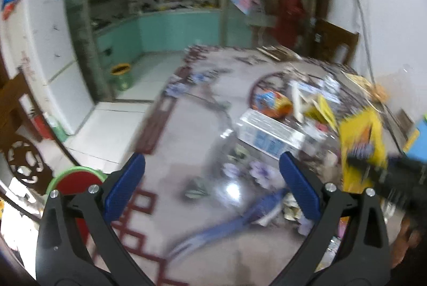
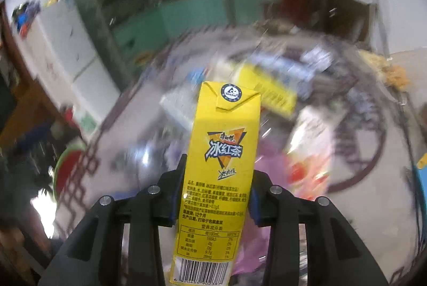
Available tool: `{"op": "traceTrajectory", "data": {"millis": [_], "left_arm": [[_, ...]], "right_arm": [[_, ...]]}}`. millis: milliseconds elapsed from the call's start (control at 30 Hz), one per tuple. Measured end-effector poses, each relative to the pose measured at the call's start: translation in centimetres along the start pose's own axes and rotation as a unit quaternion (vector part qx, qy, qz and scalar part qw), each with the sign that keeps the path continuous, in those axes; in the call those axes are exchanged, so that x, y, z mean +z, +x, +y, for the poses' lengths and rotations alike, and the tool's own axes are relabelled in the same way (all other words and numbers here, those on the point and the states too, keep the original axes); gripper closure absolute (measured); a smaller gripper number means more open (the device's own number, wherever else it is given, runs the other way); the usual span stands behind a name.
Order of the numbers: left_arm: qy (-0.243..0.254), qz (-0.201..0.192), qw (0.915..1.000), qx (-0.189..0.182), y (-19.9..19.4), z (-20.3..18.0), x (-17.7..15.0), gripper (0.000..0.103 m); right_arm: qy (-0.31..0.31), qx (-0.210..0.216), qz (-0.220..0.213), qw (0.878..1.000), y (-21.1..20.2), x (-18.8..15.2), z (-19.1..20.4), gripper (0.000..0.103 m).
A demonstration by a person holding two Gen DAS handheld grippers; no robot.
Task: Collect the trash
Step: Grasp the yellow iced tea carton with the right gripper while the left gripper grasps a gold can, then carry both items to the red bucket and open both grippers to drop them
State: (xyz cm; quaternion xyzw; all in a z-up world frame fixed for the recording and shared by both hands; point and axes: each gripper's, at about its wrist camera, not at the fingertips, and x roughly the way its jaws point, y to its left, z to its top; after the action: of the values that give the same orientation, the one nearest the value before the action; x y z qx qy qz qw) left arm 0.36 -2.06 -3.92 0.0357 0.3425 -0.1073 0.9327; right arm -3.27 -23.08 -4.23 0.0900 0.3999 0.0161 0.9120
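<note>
A tall yellow iced-tea carton [image 2: 224, 142] stands upright between the jaws of my right gripper [image 2: 218, 187], which is shut on its lower half. In the left wrist view the same carton [image 1: 360, 136] shows at the far right, with the right gripper [image 1: 373, 166] black and blurred across it. My left gripper [image 1: 210, 156] hangs open over the glass-topped table [image 1: 186, 126], with nothing between its blue pads [image 1: 125, 184]. Below it lie a long blue wrapper [image 1: 240, 219] and crumpled scraps [image 1: 291, 206].
A white box [image 1: 269, 134], an orange snack bag [image 1: 272, 102] and several packets crowd the table's right half. A red-and-green round bin [image 1: 77, 179] sits low at the left, beside a white fridge [image 1: 45, 46]. A yellow-rimmed green bucket [image 1: 121, 75] stands on the tiled floor.
</note>
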Motion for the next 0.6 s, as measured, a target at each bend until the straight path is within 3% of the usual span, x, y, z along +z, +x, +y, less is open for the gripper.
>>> {"op": "traceTrajectory", "data": {"millis": [133,267,333,467,533,600], "left_arm": [[0.017,0.038,0.998,-0.048,2.3,-2.9,-0.6,0.004],[0.06,0.076,0.9939,-0.054,5.3,-6.7,-1.4,0.005],[0.065,0.101,0.9907,-0.065,6.7,-7.7,-1.8,0.01],[0.057,0.15,0.9825,-0.095,8.8,-8.2,-2.6,0.038],[0.055,0.16,0.9789,-0.114,9.1,-8.3,-3.1,0.057],[0.054,0.173,0.9761,-0.121,9.4,-8.3,-3.3,0.082]], "right_arm": [[0.053,-0.025,-0.048,0.997,-2.6,1.2,-3.0,0.065],[0.09,-0.021,-0.038,0.995,-2.7,1.4,-5.2,0.065],[0.105,-0.009,-0.026,0.994,-2.1,1.2,-5.9,0.065],[0.102,-0.007,-0.018,0.995,-1.9,1.1,-6.0,0.064],[0.101,-0.005,-0.02,0.995,-2.2,0.8,-6.0,0.064],[0.103,-0.004,-0.02,0.994,-2.2,0.9,-6.1,0.064]]}}
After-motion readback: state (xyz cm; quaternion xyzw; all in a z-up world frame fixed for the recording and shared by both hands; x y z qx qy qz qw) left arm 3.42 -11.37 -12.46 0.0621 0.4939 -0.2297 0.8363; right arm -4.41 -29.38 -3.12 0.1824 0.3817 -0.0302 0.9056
